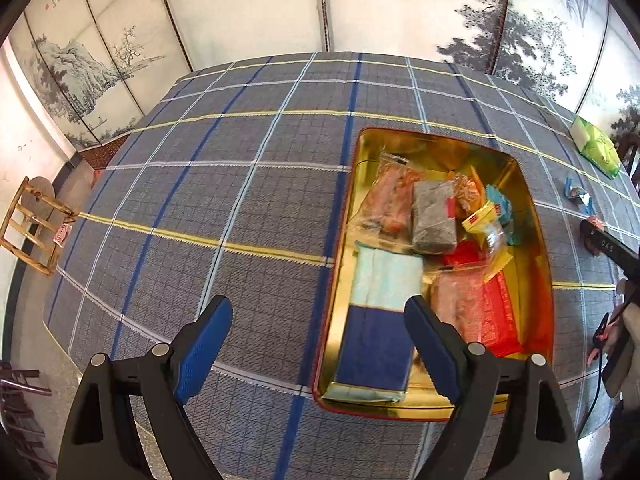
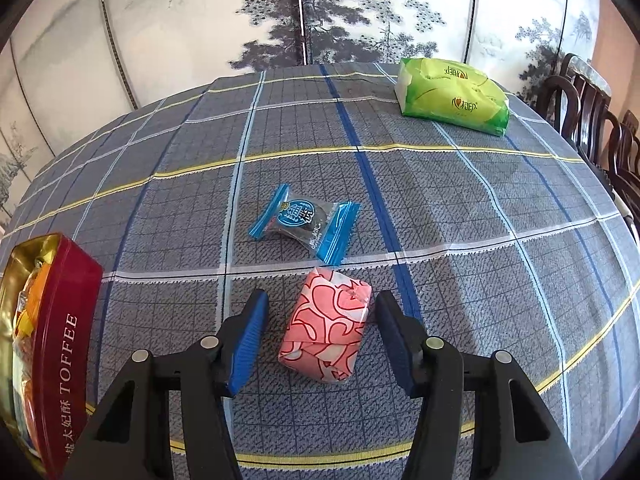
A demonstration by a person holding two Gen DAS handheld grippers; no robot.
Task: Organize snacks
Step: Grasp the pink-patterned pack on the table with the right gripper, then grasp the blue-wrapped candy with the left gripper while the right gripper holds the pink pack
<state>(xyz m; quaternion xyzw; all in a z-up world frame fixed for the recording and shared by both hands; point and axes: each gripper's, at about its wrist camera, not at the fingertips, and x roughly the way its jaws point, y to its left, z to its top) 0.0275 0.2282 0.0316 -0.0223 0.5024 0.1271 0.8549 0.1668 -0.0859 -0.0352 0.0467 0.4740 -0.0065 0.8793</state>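
Note:
A red toffee tin (image 1: pixel 540 248) with a gold inside lies on the checked tablecloth and holds several wrapped snacks, among them a blue and pale-blue packet (image 1: pixel 380 320) at its near end. My left gripper (image 1: pixel 320 320) is open and empty above the tin's near left corner. The tin's red side (image 2: pixel 64 320) also shows in the right wrist view. My right gripper (image 2: pixel 320 312) is open, its fingers on either side of a pink and red patterned snack (image 2: pixel 326 330) on the cloth. A blue-wrapped candy (image 2: pixel 306 222) lies just beyond it.
A green tissue pack (image 2: pixel 452 94) lies at the table's far right, also in the left wrist view (image 1: pixel 596 146). Dark wooden chairs (image 2: pixel 592 108) stand at the right edge. A painted folding screen (image 1: pixel 240 12) stands behind. A wooden stool (image 1: pixel 34 220) stands on the floor at left.

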